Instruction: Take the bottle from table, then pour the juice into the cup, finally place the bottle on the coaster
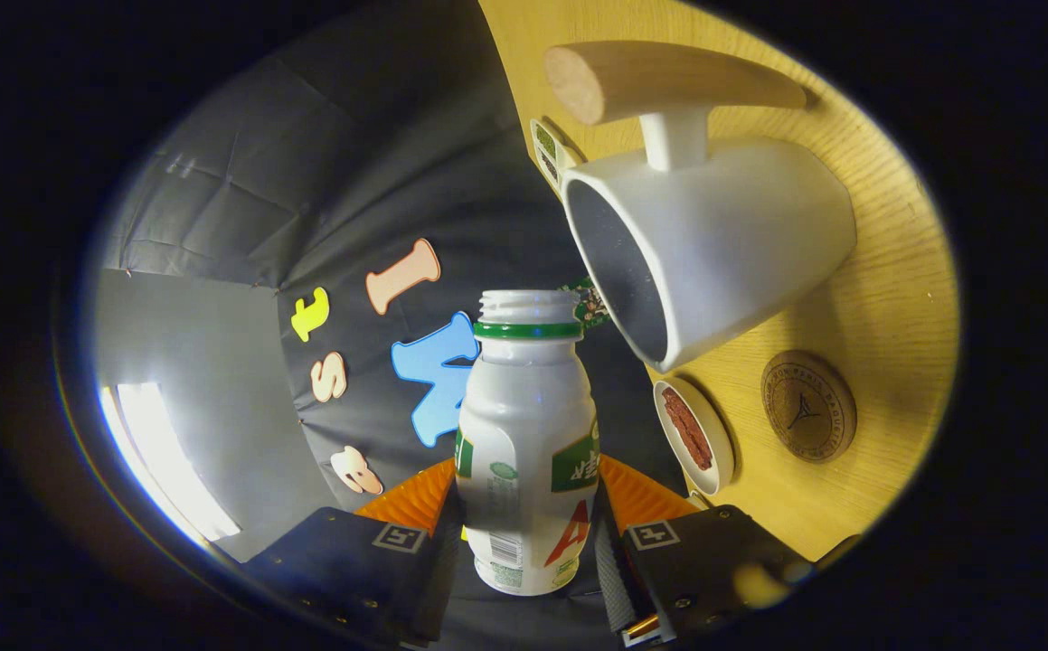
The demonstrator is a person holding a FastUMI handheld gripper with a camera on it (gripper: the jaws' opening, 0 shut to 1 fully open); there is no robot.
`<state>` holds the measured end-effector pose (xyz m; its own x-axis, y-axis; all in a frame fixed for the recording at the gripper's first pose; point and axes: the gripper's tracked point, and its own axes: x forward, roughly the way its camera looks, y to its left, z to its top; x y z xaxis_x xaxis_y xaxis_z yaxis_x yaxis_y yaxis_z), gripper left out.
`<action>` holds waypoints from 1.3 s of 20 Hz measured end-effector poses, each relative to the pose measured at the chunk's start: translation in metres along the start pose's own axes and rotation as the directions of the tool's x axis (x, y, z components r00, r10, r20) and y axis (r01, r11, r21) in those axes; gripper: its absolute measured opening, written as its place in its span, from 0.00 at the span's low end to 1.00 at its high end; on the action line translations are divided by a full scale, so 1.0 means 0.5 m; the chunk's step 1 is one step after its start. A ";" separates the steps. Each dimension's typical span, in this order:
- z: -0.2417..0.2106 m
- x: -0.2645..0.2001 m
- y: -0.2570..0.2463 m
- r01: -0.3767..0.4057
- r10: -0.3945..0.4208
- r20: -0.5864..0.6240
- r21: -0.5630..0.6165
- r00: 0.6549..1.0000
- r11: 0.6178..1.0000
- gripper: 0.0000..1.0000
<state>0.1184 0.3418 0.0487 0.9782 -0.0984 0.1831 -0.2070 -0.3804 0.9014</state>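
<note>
1. In the gripper view, the gripper (528, 533) had its two fingers pinching the bottle (526, 452), one pressed on each flank of its lower body, so the bottle sat between them.
2. The bottle was white with a green ring under its neck and green and red label patches; its cap was off and the threaded mouth was open, pointing away from the fingers.
3. The whole scene appeared rolled sideways, with the wooden counter (885, 298) standing on the right of the bottle like a wall.
4. The cup (713, 244), a white mug with a grey inside, stood on the counter beyond the fingers; its open mouth faced toward the bottle's mouth and lay just beside it. Whether anything was flowing I could not tell.
5. A thick wooden handle (668, 80) joined the cup's side by a short white stem.
6. The coaster (808, 407), a round cork-brown disc with a printed mark, lay flat on the counter near the cup's base, apart from the bottle.
7. A small white dish (695, 434) with something reddish-brown in it sat between the coaster and the bottle.
</note>
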 end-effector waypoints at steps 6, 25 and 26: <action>0.004 -0.001 -0.002 0.004 -0.004 0.004 -0.001 1.000 1.000 0.66; -0.006 0.005 -0.047 0.097 -0.109 0.004 -0.492 0.994 0.865 0.66; -0.008 0.005 -0.047 0.095 -0.111 0.001 -0.530 0.994 0.843 0.66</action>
<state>0.1258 0.3543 0.0294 0.9951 -0.0566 0.0816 -0.0718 0.1574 0.9849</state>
